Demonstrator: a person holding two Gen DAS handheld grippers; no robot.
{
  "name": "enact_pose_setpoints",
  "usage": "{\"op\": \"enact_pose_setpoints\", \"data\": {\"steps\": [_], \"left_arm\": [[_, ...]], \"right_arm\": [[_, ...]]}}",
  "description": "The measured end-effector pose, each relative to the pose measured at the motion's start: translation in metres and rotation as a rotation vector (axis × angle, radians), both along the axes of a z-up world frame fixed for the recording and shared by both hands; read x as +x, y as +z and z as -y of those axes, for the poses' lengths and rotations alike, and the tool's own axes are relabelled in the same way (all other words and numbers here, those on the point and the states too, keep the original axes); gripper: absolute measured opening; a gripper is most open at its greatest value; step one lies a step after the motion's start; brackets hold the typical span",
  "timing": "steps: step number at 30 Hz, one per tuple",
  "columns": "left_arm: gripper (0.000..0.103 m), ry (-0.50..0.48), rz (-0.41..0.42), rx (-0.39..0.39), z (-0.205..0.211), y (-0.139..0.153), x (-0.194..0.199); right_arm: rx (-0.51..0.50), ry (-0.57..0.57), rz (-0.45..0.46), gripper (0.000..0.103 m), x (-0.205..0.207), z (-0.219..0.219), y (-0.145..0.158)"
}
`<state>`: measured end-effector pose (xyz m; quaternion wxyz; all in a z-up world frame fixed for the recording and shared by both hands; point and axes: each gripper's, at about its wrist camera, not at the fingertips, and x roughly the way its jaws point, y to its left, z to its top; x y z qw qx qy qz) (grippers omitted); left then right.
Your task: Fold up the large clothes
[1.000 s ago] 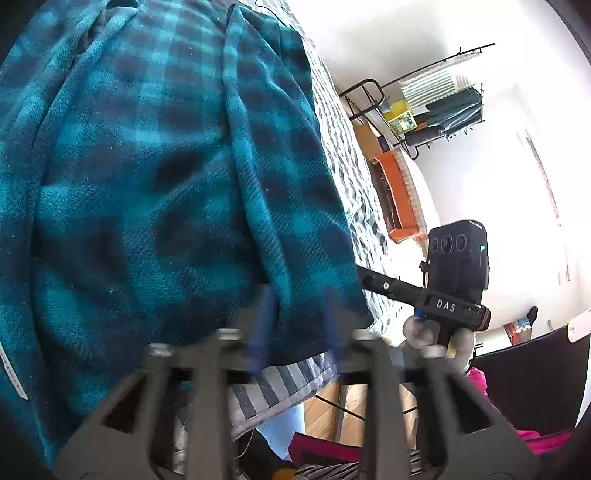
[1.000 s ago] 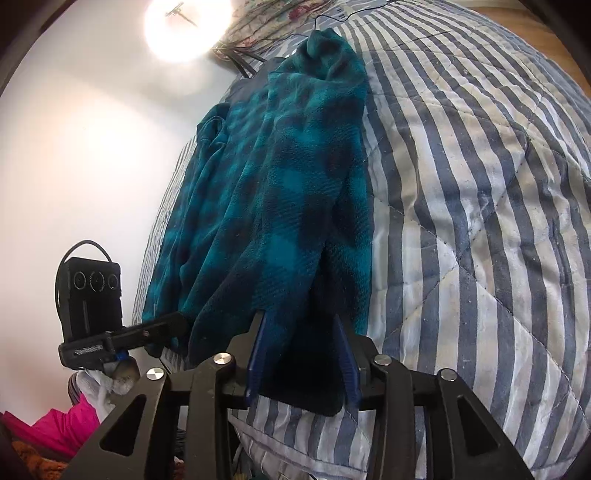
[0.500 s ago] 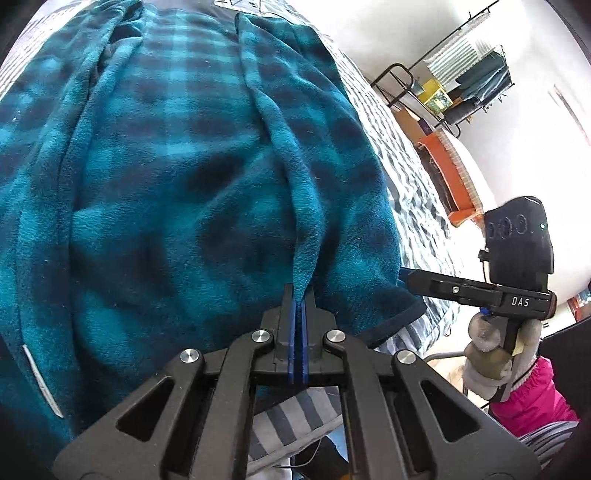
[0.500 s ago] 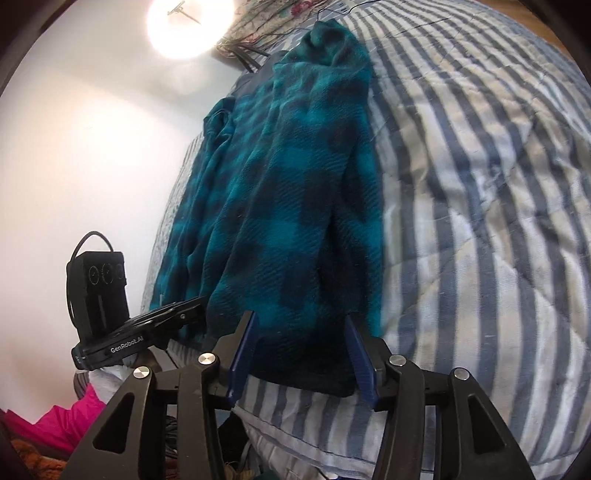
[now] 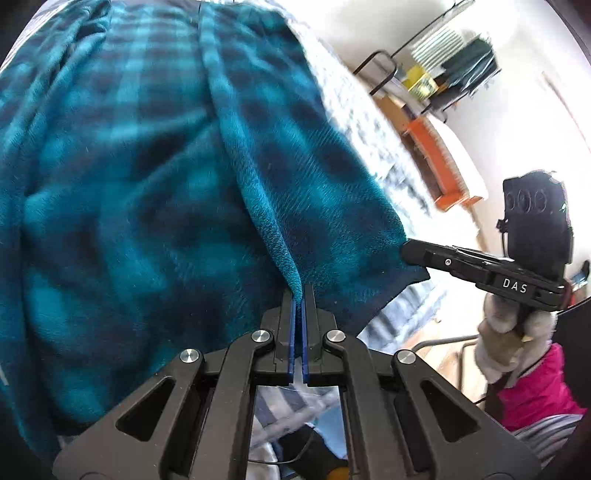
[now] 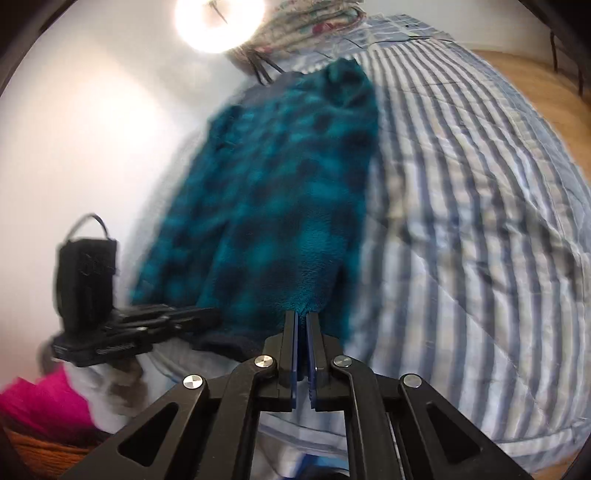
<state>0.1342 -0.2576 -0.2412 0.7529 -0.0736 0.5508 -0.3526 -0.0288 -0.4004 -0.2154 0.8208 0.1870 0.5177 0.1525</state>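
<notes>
A teal and dark blue plaid fleece garment (image 5: 155, 192) lies lengthwise on a striped bed; in the right wrist view the fleece garment (image 6: 280, 206) runs away toward the pillows. My left gripper (image 5: 298, 291) is shut on a raised fold of fleece at the near hem. My right gripper (image 6: 302, 317) is shut on the hem's near right corner. In the left wrist view the right gripper (image 5: 410, 253) shows from the side, pinching the same hem further right. The left gripper (image 6: 210, 314) appears at the left of the right wrist view, gripping the hem.
The blue and white striped quilt (image 6: 472, 229) covers the bed. Floral pillows (image 6: 310, 22) lie at the far end. A metal rack (image 5: 458, 62) with folded things and an orange box (image 5: 436, 162) stand beyond the bed. Pink cloth (image 6: 40, 398) lies low near the bed edge.
Both grippers went from open to shut on the hem: the left one closed first on a fold, the right one closed last on the corner. The hem has lifted slightly.
</notes>
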Motion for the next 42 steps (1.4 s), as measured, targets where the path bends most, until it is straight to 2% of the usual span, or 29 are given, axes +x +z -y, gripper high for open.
{"op": "enact_pose_setpoints", "data": {"steps": [3, 6, 7, 8, 9, 11, 14, 16, 17, 19, 23, 26, 28, 30, 34, 38, 42], "left_arm": [[0.000, -0.001, 0.016, 0.015, 0.001, -0.001, 0.000], [0.000, -0.006, 0.045, 0.026, -0.002, 0.011, -0.004], [0.006, -0.010, 0.059, 0.035, -0.004, 0.016, -0.005], [0.010, -0.012, 0.072, 0.042, -0.006, 0.020, -0.008], [0.014, -0.012, 0.091, 0.047, -0.008, 0.026, -0.010], [0.014, -0.002, 0.117, 0.040, -0.013, 0.037, -0.014], [0.014, 0.002, 0.153, 0.007, -0.014, 0.053, -0.016], [0.014, -0.007, 0.206, 0.005, -0.007, 0.065, -0.016], [0.014, -0.017, 0.238, 0.021, -0.001, 0.068, -0.015], [0.014, -0.038, 0.236, 0.022, 0.009, 0.064, -0.011], [0.014, -0.083, 0.216, 0.048, 0.026, 0.042, -0.011], [0.014, -0.120, 0.174, 0.083, 0.035, 0.015, -0.014], [0.014, -0.128, 0.192, 0.094, 0.036, 0.007, -0.018], [0.014, -0.126, 0.195, 0.090, 0.035, 0.009, -0.019], [0.014, -0.096, 0.193, 0.046, 0.021, 0.034, -0.019], [0.014, -0.042, 0.228, -0.023, -0.015, 0.078, -0.021], [0.014, 0.009, 0.288, -0.065, -0.062, 0.120, -0.022]], "right_arm": [[-0.054, 0.008, -0.039, 0.002, 0.006, -0.008, -0.022], [0.005, 0.005, -0.010, 0.012, 0.004, 0.001, -0.017], [0.017, -0.007, 0.016, 0.027, 0.002, 0.006, -0.012], [0.015, -0.022, 0.037, 0.037, 0.000, 0.012, -0.010], [0.013, -0.033, 0.048, 0.039, -0.002, 0.017, -0.009], [0.032, -0.068, 0.044, 0.043, -0.001, 0.028, -0.013], [0.126, -0.098, 0.016, 0.043, -0.001, 0.042, -0.029], [0.165, -0.102, 0.016, 0.043, 0.001, 0.043, -0.038], [0.173, -0.099, 0.020, 0.043, 0.002, 0.043, -0.039], [0.188, -0.089, 0.017, 0.043, 0.003, 0.037, -0.039], [0.242, -0.045, -0.005, 0.024, 0.007, 0.023, -0.041], [0.231, -0.059, -0.026, 0.006, 0.008, 0.019, -0.041], [0.226, -0.071, -0.042, 0.004, 0.009, 0.018, -0.037], [0.166, -0.060, -0.049, 0.003, 0.012, 0.012, -0.027], [0.054, -0.014, -0.031, 0.003, 0.020, -0.006, 0.004], [-0.042, 0.037, 0.001, 0.003, 0.027, -0.026, 0.033], [-0.182, 0.105, 0.014, 0.003, 0.037, -0.057, 0.054]]}}
